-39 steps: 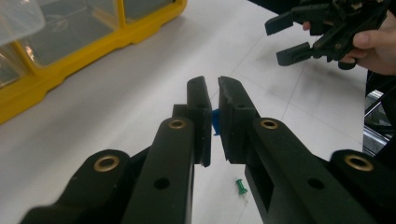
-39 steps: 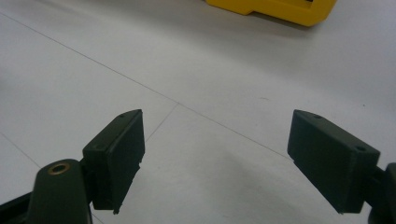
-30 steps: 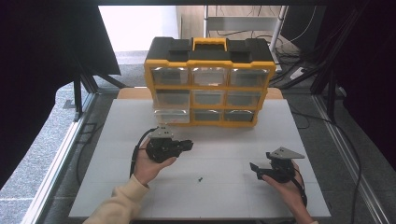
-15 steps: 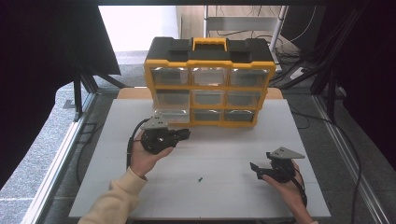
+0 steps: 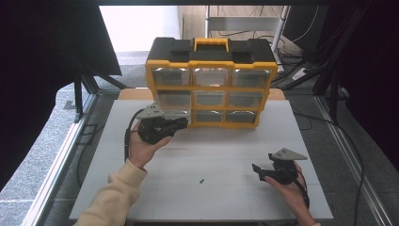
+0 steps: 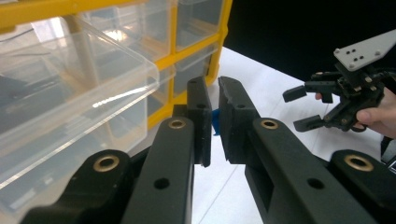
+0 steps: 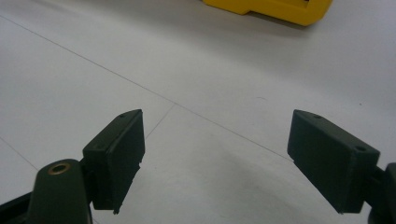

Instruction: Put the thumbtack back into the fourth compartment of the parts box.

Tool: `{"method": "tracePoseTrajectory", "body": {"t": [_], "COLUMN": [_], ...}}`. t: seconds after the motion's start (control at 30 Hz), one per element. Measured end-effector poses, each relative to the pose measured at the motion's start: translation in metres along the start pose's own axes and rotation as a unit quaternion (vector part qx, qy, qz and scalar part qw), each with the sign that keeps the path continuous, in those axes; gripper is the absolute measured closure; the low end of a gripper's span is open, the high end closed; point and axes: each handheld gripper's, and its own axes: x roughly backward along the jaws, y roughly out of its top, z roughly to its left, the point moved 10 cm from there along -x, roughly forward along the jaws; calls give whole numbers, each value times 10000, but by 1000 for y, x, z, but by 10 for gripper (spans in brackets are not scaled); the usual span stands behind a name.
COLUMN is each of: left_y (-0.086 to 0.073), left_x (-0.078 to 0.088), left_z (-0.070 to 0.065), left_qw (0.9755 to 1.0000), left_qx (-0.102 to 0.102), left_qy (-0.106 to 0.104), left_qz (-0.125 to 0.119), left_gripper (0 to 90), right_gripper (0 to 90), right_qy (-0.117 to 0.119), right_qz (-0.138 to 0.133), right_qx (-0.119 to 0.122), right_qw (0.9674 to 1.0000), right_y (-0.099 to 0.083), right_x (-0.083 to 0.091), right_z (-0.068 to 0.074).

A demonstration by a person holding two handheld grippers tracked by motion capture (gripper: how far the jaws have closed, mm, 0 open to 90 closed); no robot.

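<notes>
The left gripper (image 5: 181,123) has been raised toward the yellow drawer cabinet (image 5: 210,87) since the earlier frame.
Something small and blue (image 6: 215,122) is pinched in its closed jaws beside an open clear drawer (image 6: 79,84); it is best released directly above. The right gripper (image 5: 258,170) is held spread, idle.

Surface: a white surface (image 5: 226,160) crossed by faint grid lines, its pale top also seen close up in the right gripper view (image 7: 196,60).
Wooden board: a light wooden board (image 5: 134,93) peeks out at the surface's far edge, at both corners.
Floor: grey carpet (image 5: 42,141) runs along both sides of the surface.
Side rail: a metal rail (image 5: 56,165) borders the surface's left edge.
Curtains: black curtains (image 5: 47,56) hang at left and right, leaving a bright gap at the back.
Frame post: a dark post (image 5: 78,96) stands on the carpet at left.
Cables: dark cables (image 5: 291,56) lie tangled on the floor at the far right.
Stand: a metal stand (image 5: 244,21) rises at the rear.
</notes>
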Motion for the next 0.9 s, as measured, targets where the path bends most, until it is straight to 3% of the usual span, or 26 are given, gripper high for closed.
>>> {"method": "tracePoseTrajectory", "body": {"t": [0.9], "left_y": [25], "left_x": [9], "left_z": [30], "left_qw": [9995], "left_qx": [114], "left_qy": [272], "left_qz": [-149], "left_gripper": [830], "right_gripper": [191], "right_qy": [-7], "right_qz": [17], "right_qx": [-25], "right_qw": [10000], "right_y": [0], "right_x": [0], "right_z": [-1]}}
